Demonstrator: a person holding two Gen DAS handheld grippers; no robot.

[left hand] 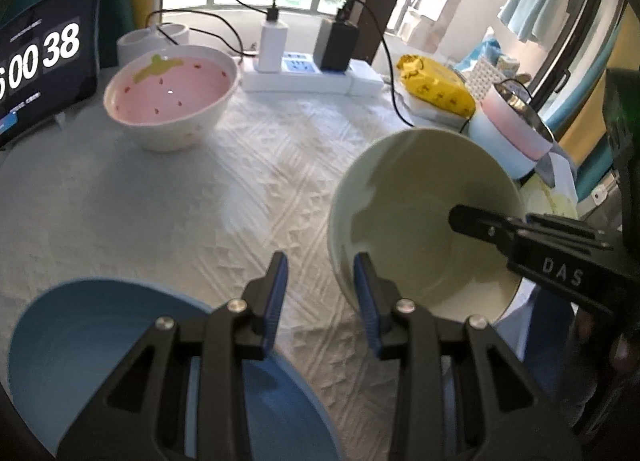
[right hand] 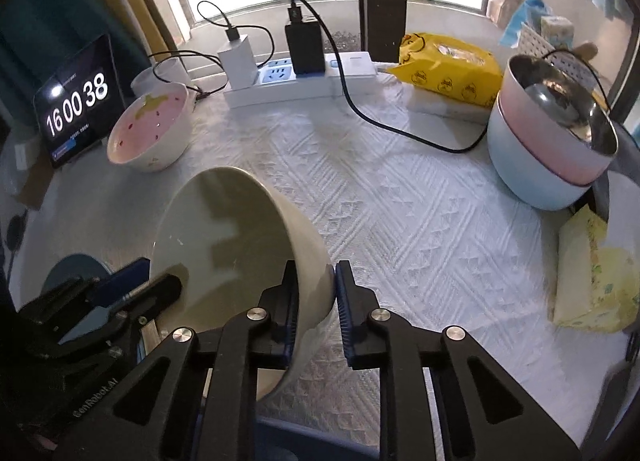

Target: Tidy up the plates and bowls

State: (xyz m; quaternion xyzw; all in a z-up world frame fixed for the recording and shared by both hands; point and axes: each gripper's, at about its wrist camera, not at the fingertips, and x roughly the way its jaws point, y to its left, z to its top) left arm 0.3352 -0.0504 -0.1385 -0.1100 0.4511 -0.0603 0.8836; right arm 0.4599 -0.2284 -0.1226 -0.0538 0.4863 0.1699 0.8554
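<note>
My right gripper [right hand: 316,297] is shut on the rim of a pale green bowl [right hand: 228,253], holding it tilted above the white tablecloth; the bowl also shows in the left wrist view [left hand: 420,221] with one right finger inside it. My left gripper [left hand: 320,293] is open and empty, just left of that bowl and above a blue plate [left hand: 100,341]. The left gripper's fingers [right hand: 128,281] show in the right wrist view beside the bowl. A pink strawberry bowl [left hand: 172,95] stands at the back left, also in the right wrist view [right hand: 150,133].
A stack of light-blue and pink bowls with a steel bowl on top [right hand: 552,141] stands at the right. A power strip with chargers [right hand: 296,77], a yellow wipes pack [right hand: 448,69], a clock tablet [right hand: 76,105], a white cup [left hand: 152,37] and a yellow tissue pack [right hand: 592,281] ring the table.
</note>
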